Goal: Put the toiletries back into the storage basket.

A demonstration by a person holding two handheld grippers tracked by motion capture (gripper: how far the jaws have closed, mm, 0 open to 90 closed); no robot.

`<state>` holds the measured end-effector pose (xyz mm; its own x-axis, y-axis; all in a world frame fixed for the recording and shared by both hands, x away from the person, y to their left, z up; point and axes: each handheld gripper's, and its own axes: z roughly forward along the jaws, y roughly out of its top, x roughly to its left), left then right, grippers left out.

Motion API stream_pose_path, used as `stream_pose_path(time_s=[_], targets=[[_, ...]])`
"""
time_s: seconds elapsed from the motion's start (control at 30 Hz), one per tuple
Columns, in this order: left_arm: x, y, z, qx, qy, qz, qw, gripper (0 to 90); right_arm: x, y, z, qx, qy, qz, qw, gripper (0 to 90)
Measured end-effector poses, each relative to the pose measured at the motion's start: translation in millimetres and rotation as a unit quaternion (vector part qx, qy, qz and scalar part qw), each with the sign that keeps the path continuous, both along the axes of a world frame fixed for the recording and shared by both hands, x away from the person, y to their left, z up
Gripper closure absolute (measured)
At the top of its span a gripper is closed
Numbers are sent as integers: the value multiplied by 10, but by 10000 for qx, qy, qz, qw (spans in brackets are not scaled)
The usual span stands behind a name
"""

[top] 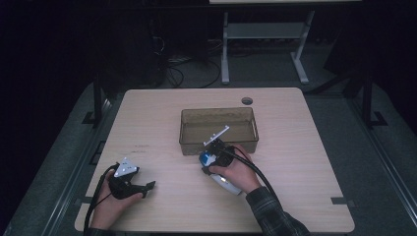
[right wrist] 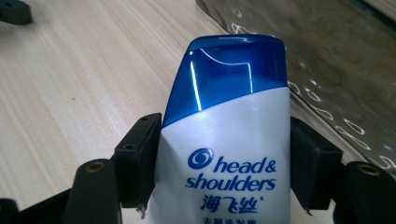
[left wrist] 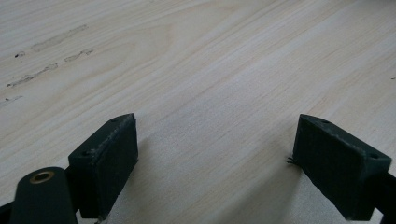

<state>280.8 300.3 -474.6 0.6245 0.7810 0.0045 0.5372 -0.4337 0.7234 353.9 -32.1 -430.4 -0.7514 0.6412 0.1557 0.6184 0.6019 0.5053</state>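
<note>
A white shampoo bottle [right wrist: 224, 140] with a blue cap sits between the jaws of my right gripper [right wrist: 224, 163], whose pads press on both its sides. In the high view my right gripper [top: 215, 153] holds the shampoo bottle [top: 225, 184] low over the table, cap end towards the clear brown bin [top: 216, 111], just before the bin's near wall. My left gripper [top: 147, 189] rests at the table's front left, jaws pointing right. My left gripper [left wrist: 217, 163] stands open with bare wood between its pads.
The bin's wall [right wrist: 336, 70] lies close on the right in the right gripper view, and the bin looks empty from above. A round cable hole [top: 247, 101] sits near the table's far edge. Desk legs [top: 225, 54] stand beyond the table.
</note>
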Motion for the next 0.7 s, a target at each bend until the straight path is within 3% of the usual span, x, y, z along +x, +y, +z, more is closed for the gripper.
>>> stream_pose_path(time_s=[0.37, 0.7], targets=[[2, 3, 2, 13, -3, -12, 10000, 131, -32, -168, 114, 471, -185, 56, 9987, 343], [1, 1, 0, 2, -12, -2, 10000, 130, -64, -335, 223, 942, -299, -23, 9951, 345]])
